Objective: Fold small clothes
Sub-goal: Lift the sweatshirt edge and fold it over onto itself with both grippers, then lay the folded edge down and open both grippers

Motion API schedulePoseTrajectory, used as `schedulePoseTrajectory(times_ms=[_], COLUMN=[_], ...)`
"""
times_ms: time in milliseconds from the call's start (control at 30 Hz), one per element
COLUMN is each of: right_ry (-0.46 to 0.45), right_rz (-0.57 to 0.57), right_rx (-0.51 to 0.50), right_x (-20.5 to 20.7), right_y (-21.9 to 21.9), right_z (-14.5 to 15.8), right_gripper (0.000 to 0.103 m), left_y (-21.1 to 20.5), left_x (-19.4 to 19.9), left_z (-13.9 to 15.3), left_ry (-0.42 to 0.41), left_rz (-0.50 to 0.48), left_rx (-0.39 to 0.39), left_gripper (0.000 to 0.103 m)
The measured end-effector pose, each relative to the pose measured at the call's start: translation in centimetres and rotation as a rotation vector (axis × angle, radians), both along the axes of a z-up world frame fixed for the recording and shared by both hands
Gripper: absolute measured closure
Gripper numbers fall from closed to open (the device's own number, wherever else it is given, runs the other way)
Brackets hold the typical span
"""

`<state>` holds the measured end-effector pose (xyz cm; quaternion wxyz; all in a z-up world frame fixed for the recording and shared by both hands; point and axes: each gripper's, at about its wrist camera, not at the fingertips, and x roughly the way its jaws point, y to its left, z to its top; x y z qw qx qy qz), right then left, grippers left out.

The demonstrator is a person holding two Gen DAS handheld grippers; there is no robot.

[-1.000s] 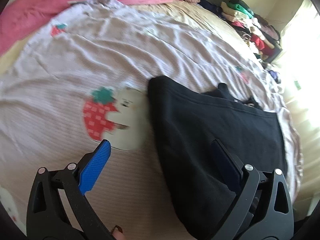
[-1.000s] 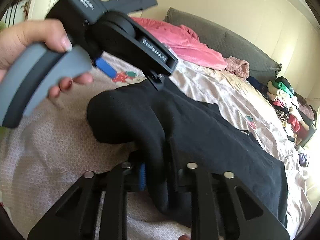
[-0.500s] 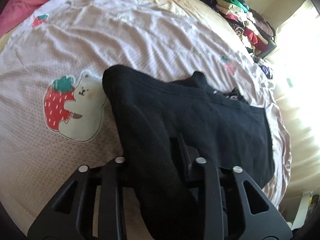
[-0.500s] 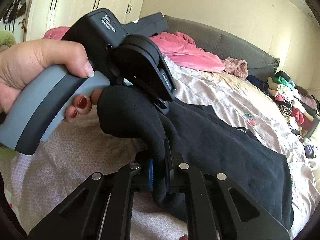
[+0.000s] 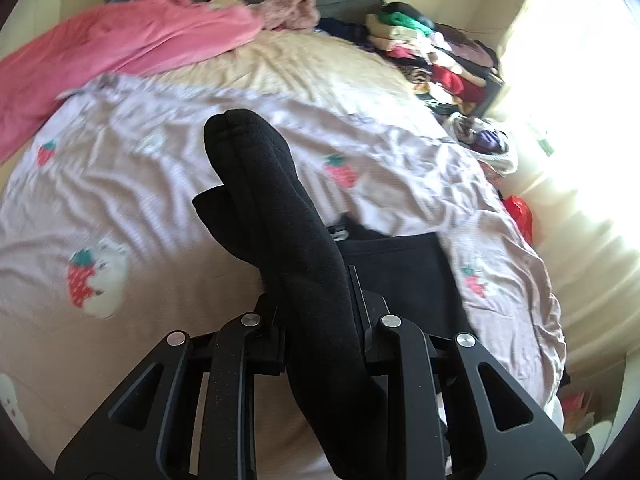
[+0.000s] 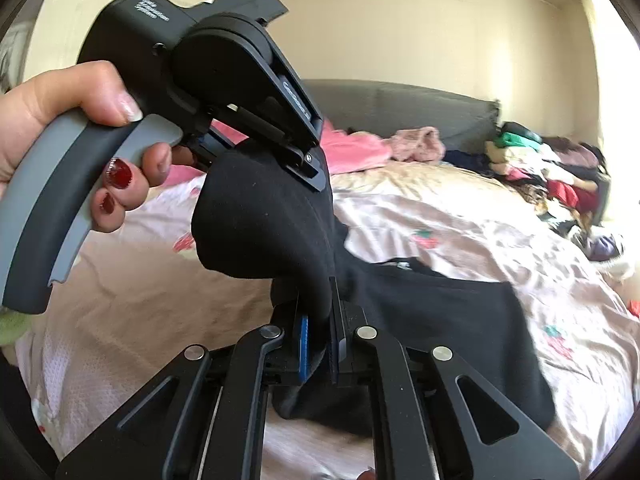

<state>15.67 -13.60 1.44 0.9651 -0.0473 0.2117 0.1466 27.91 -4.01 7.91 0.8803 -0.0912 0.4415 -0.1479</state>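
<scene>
A black garment (image 5: 280, 220) is lifted at one end off the strawberry-print sheet (image 5: 140, 184), and the rest of it trails on the bed. My left gripper (image 5: 314, 300) has a thick fold of that cloth between its jaws, which are closing on it. In the right wrist view the left gripper (image 6: 308, 164) is held by a hand (image 6: 60, 120) above the raised hump of the garment (image 6: 420, 320). My right gripper (image 6: 318, 320) is shut on a lower edge of the same cloth, pinched between its blue pads (image 6: 304, 344).
A pink blanket (image 5: 120, 48) lies at the head of the bed beside a grey headboard (image 6: 400, 108). A pile of folded clothes (image 5: 432, 52) sits at the far right corner. Bright window light washes out the right side.
My left gripper went from open over the sheet to closed on the black garment. Both grippers then rose, lifting that end of the garment off the bed.
</scene>
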Motion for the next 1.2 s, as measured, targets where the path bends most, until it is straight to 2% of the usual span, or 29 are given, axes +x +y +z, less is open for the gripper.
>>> schedulePoseTrajectory(times_ms=[167, 333, 500, 600, 633, 667, 700, 800, 900, 1000, 1067, 1200], right_ry=[0.016, 0.082, 0.151, 0.186, 0.200, 0.213, 0.229, 0.270, 0.316, 0.372, 0.400, 0.452], right_rz=[-0.058, -0.136, -0.181, -0.200, -0.204, -0.209, -0.216, -0.220, -0.229, -0.243, -0.252, -0.263], right_rx=[0.039, 0.061, 0.112, 0.130, 0.137, 0.145, 0.160, 0.199, 0.266, 0.378, 0.435, 0.527], right_x=[-0.6, -0.3, 0.3, 0.7, 1.0, 1.4, 1.6, 2.1, 2.4, 2.2, 1.9, 0.8], right_y=[-3.9, -6.9, -8.9, -9.6, -9.8, -10.3, -10.6, -11.4, -12.7, -14.4, -15.3, -17.1], right_z=[0.0, -2.1, -4.5, -5.2, -5.5, -5.7, -6.0, -6.5, -7.1, -7.9, -8.1, -7.7], right_gripper=[0.097, 0.097, 0.097, 0.097, 0.097, 0.097, 0.096, 0.095, 0.095, 0.092, 0.088, 0.084], left_y=[-5.2, -9.8, -12.4, -13.4, -13.6, -13.7, -13.5, -12.3, -10.2, -8.2, -7.0, -6.2], left_x=[0.1, 0.7, 1.3, 1.0, 0.9, 0.9, 0.8, 0.3, -0.2, -0.4, -0.5, -1.2], left_z=[0.2, -2.2, -4.6, -5.6, -5.9, -6.2, -6.6, -6.8, -6.3, -6.2, -6.9, -9.5], left_ry=[-0.006, 0.028, 0.064, 0.047, 0.042, 0.052, 0.073, 0.075, 0.050, 0.042, 0.053, 0.111], left_rz=[-0.049, -0.083, -0.096, -0.093, -0.096, -0.101, -0.113, -0.126, -0.097, -0.053, -0.012, -0.027], left_rx=[0.031, 0.062, 0.073, 0.070, 0.060, 0.048, 0.009, -0.101, -0.154, -0.121, -0.036, 0.043], left_gripper=[0.088, 0.088, 0.088, 0.084, 0.072, 0.052, 0.046, 0.045, 0.045, 0.045, 0.045, 0.045])
